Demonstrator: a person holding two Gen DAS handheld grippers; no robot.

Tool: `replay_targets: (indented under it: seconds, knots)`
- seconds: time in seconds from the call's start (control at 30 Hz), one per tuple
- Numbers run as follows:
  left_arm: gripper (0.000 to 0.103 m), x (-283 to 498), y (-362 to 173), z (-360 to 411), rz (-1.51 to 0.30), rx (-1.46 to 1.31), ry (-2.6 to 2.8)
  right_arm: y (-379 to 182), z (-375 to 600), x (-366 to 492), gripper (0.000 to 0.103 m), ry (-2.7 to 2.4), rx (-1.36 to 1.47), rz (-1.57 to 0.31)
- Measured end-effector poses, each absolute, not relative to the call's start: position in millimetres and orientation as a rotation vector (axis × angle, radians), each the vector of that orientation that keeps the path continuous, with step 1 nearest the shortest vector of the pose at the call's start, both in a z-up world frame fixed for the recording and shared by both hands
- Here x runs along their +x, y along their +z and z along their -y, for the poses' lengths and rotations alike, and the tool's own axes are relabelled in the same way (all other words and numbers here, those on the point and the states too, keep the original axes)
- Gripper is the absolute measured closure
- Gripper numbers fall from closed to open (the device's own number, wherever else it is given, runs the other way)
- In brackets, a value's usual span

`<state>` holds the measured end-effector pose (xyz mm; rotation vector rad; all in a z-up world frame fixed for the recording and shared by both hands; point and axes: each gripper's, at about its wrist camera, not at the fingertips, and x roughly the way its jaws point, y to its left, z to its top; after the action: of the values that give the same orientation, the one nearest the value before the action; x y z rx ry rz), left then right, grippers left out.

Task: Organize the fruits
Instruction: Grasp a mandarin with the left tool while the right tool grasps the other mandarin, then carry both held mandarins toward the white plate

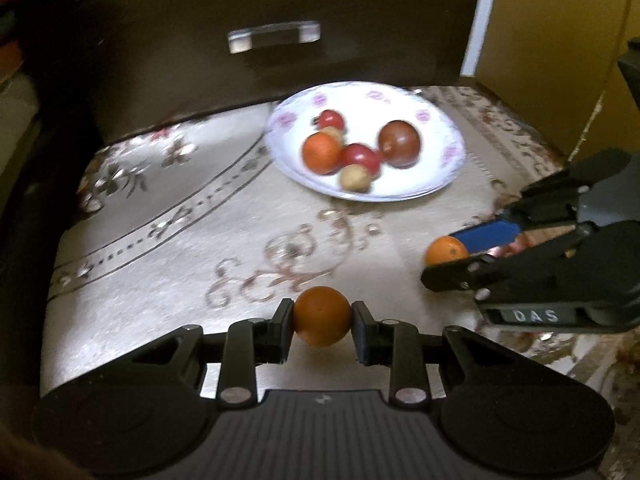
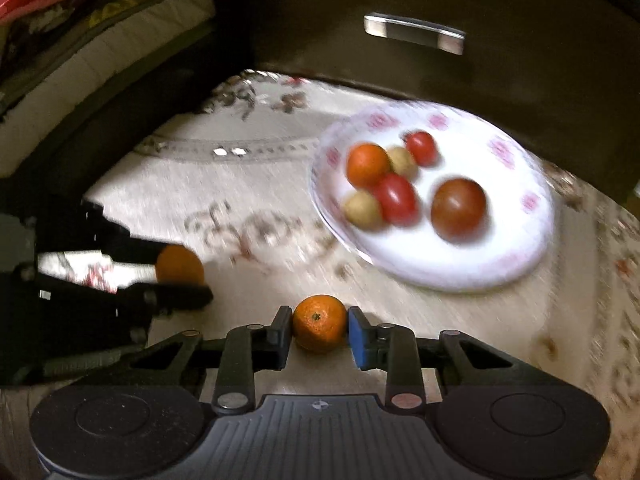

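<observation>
In the left wrist view, a white plate [image 1: 448, 176] with pink flower prints is seen on the table [image 1: 168, 264], which is covered by a pale patterned cloth. On the plate are held an orange [image 1: 322, 153], two red tomatoes [image 1: 363, 158], one large dark reddish-brown fruit [image 1: 399, 143] and two small tan fruits [image 1: 354, 178], all somewhat blurred. Behind the plate a dark drawer front with a metal handle [image 1: 274, 36] is visible. The left claw [image 1: 322, 326] is shown closed narrowly on a mandarin [image 1: 322, 314], which is pressed between both pads near the lower middle of the picture, well short of the plate. At the right edge the right claw [image 1: 448, 256] is seen gripping a second mandarin [image 1: 446, 250] between its blue pad and its black finger, just above the cloth.

In the right wrist view, the same plate [image 2: 520, 240] is seen at the upper right, with the six fruits grouped toward its left and middle. The second mandarin [image 2: 319, 323], its stem end facing the camera, is clamped between the pads of the right claw [image 2: 319, 334], whose gap is narrow. It is held near the table, apart from the plate's near rim. At the left, the left claw [image 2: 176, 276] is seen with the first mandarin [image 2: 179, 266] held at its tips. Folded fabrics [image 2: 80, 8] are stacked at the upper left.
</observation>
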<state>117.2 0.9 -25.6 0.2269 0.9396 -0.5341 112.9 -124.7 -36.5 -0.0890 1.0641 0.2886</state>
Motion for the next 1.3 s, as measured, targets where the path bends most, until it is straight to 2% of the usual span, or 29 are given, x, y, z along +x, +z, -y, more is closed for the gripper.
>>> replay_targets:
  seconds: [0.47,1.3]
  knots:
    - [0.067,101.4,-18.4,56.8,-0.924,0.309,-0.635,-14.9,164.2,69.0,0.077,0.145,-0.045,-1.052]
    - [0.067,123.2,-8.6,64.0,-0.900,0.296,-0.581,-15.5,170.9,84.3,0.076,0.106,-0.049,-1.017]
